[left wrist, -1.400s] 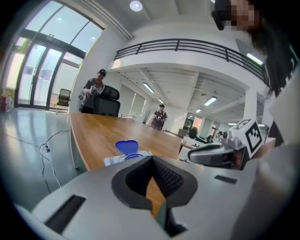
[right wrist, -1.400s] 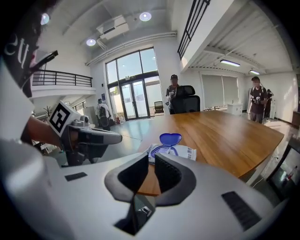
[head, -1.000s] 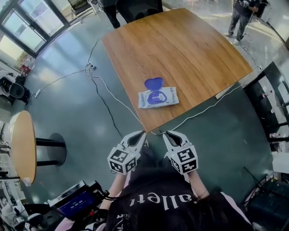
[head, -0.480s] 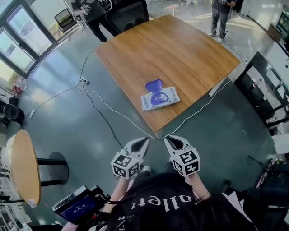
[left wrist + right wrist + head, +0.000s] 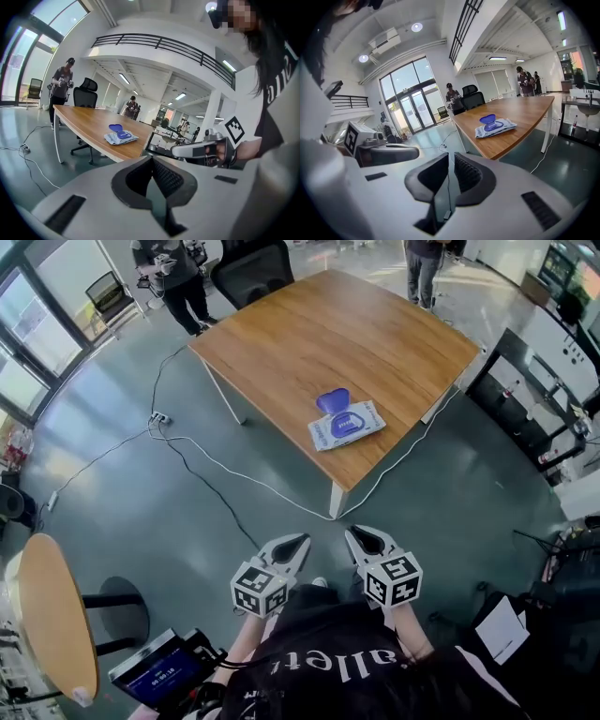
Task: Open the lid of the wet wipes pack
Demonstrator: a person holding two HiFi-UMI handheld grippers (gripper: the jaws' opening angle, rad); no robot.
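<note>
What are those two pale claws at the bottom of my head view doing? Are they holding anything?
Observer: No. In the left gripper view, the left gripper has its jaws pressed together with nothing between them.
Visitor: And the other claw?
Observer: The right gripper is the same in its own view: jaws together, empty.
Visitor: Is that blue flap lying flat?
Observer: It seems not. From the side, the lid tilts up behind the wet wipes pack, already open.
</note>
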